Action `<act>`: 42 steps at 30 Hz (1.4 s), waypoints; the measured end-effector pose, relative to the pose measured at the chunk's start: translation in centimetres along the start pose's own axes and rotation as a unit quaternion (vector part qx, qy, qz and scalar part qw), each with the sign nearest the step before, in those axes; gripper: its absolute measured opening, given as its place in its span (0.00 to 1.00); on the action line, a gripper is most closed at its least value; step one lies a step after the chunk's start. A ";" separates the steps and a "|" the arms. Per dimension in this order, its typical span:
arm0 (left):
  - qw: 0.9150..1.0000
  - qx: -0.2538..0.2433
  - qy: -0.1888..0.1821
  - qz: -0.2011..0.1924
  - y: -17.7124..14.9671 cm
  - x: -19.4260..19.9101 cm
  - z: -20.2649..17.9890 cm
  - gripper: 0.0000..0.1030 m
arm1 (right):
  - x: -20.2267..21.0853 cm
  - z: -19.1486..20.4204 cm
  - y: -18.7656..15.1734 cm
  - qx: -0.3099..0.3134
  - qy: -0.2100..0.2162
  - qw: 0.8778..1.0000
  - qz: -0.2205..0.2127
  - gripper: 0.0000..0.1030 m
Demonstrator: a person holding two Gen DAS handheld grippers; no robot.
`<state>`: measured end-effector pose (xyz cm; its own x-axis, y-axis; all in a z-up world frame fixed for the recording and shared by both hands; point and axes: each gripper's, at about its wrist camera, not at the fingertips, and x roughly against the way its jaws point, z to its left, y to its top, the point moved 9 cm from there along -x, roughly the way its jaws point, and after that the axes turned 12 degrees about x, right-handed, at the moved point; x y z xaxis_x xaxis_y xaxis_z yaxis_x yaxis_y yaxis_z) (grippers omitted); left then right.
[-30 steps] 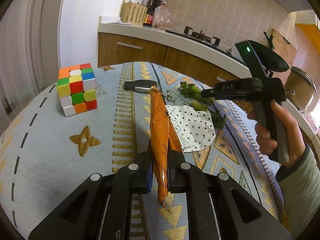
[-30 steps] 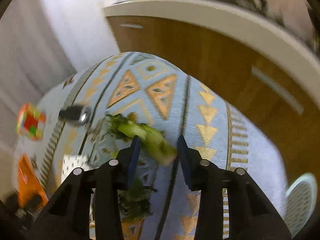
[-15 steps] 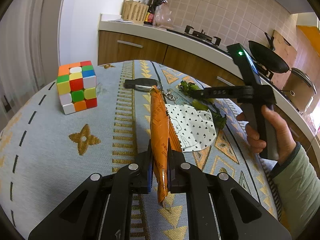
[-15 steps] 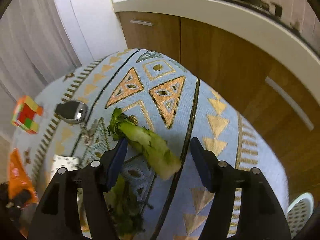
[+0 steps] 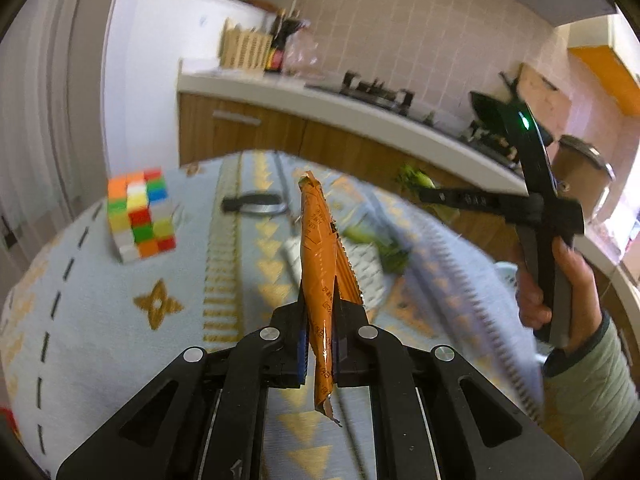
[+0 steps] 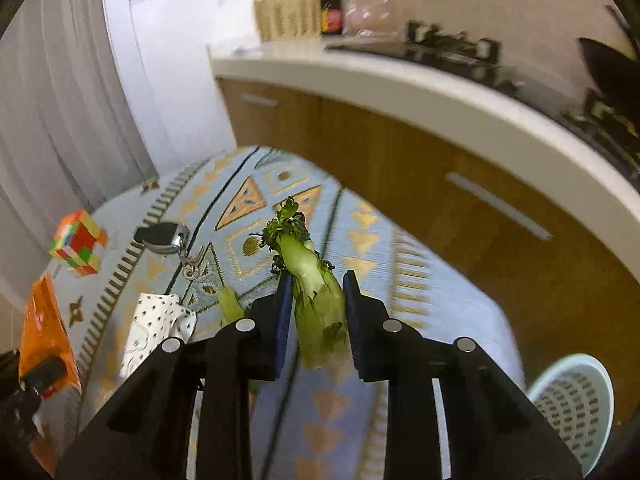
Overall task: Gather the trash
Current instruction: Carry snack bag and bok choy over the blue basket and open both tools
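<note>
My left gripper (image 5: 318, 300) is shut on an orange snack wrapper (image 5: 320, 240), which stands up between the pads above the patterned tablecloth (image 5: 100, 312). The right gripper (image 6: 317, 276) has a green vegetable stalk (image 6: 304, 256) between its pads; its jaws are closing on it and the stalk hangs clear of the cloth. Seen from the left wrist, a hand holds the right gripper (image 5: 420, 194) at the right with the leafy stalk (image 5: 412, 174) at its tip. The wrapper (image 6: 44, 336) also shows at the right wrist view's left edge.
A colourful puzzle cube (image 5: 140, 216) and a car key (image 5: 256, 204) lie on the far left of the table. White polka-dot paper (image 6: 156, 320) and another green scrap (image 6: 230, 304) lie mid-table. A pale perforated basket (image 6: 572, 396) stands on the floor right of the table. Wooden cabinets (image 6: 400, 152) run behind.
The right jaws spread wide around the stalk, then closed on it and lifted it off the cloth. The left gripper rose with the wrapper, which now hangs free of the table.
</note>
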<state>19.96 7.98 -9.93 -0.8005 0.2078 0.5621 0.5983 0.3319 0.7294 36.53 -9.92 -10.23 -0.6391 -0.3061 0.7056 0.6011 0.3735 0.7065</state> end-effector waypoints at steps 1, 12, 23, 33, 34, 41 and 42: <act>1.000 -0.003 -0.005 -0.003 0.3 0.3 -0.6 0.06 | 1.5 -0.9 -0.4 -0.008 -0.011 1.000 -0.008 0.22; 0.991 -0.033 -0.129 0.016 1.1 1.5 -11.5 0.06 | 14.8 -9.7 -6.4 -0.112 -0.114 0.984 -0.078 0.22; 0.971 -0.097 -0.196 0.096 -3.6 -3.9 -24.6 0.06 | 20.0 -18.2 -18.2 -0.245 -0.174 0.953 -0.045 0.22; 0.948 -0.141 -0.205 0.196 -11.1 -9.9 -31.7 0.06 | 16.9 -20.5 -26.7 -0.319 -0.154 0.935 0.028 0.22; 0.945 -0.146 -0.205 0.208 -11.9 -10.4 -32.0 0.07 | 16.5 -20.5 -27.3 -0.324 -0.150 0.933 0.034 0.22; 0.932 -0.179 -0.188 0.254 -16.7 -13.2 -33.3 0.07 | 15.0 -21.2 -30.1 -0.353 -0.137 0.923 0.060 0.22; 0.931 -0.179 -0.187 0.257 -17.0 -13.5 -33.4 0.07 | 14.8 -21.3 -30.3 -0.354 -0.136 0.923 0.063 0.22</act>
<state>21.73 -31.19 -16.89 -0.3215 0.5818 0.7471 0.8257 -0.2139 0.5220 19.05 -44.38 -20.09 -0.5812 -0.0318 0.8131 0.7804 -0.3048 0.5459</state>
